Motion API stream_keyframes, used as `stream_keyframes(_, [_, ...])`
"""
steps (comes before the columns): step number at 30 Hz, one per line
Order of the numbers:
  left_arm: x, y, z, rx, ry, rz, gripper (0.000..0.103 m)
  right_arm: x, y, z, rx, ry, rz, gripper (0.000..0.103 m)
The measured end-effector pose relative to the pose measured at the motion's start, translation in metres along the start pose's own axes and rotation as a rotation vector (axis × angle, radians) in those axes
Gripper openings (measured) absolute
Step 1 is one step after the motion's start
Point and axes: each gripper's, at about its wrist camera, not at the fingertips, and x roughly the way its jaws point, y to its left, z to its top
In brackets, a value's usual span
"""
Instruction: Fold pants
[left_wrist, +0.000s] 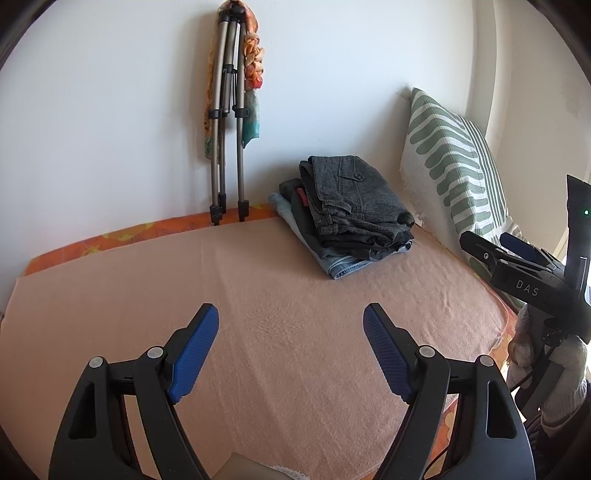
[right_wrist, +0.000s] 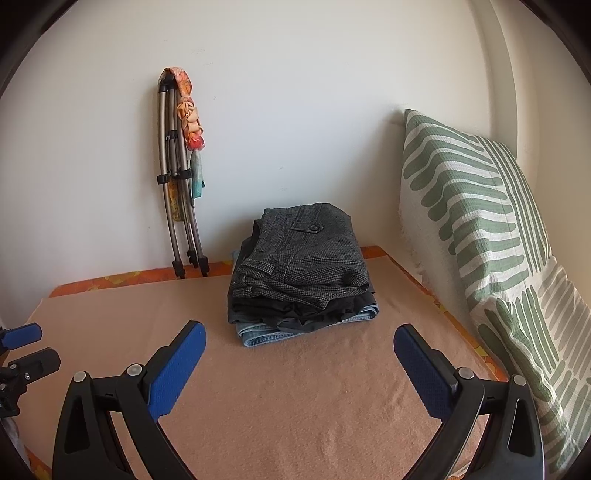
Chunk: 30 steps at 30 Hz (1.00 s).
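A stack of folded pants (left_wrist: 354, 214) lies at the far side of the peach blanket (left_wrist: 280, 295), with grey tweed pants (right_wrist: 306, 251) on top, dark pants under them and blue jeans (right_wrist: 280, 334) at the bottom. My left gripper (left_wrist: 291, 321) is open and empty above the blanket, short of the stack. My right gripper (right_wrist: 299, 339) is open and empty, just in front of the stack. The right gripper also shows at the right edge of the left wrist view (left_wrist: 502, 247).
A green-and-white striped pillow (right_wrist: 480, 236) leans against the wall on the right. A folded tripod (right_wrist: 177, 206) with a scarf tied to it leans on the back wall. An orange patterned sheet (left_wrist: 110, 236) shows at the blanket's edges.
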Motion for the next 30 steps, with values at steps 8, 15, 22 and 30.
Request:
stream_keyframes(8, [0.0010,-0.0005,-0.0012,-0.001,0.002,-0.004,0.081,0.0011,-0.0009,-0.0006,-0.002,0.004,-0.003,0.103])
stream_keyframes(15, [0.0007,-0.0017,-0.0014,0.006,-0.001,-0.001,0.081,-0.0004,0.0011,-0.0011,-0.008,-0.003,0.000,0.103])
stream_keyframes(22, [-0.0015,-0.0017,-0.0016,0.011,-0.015,0.007,0.081,0.0003,0.0022,-0.0013,-0.011,0.001,0.007,0.103])
stream_keyframes(30, [-0.0035,-0.0022,-0.0024,0.013,-0.019,0.005,0.081,-0.0007,0.0037,-0.0010,-0.016,-0.002,0.011,0.103])
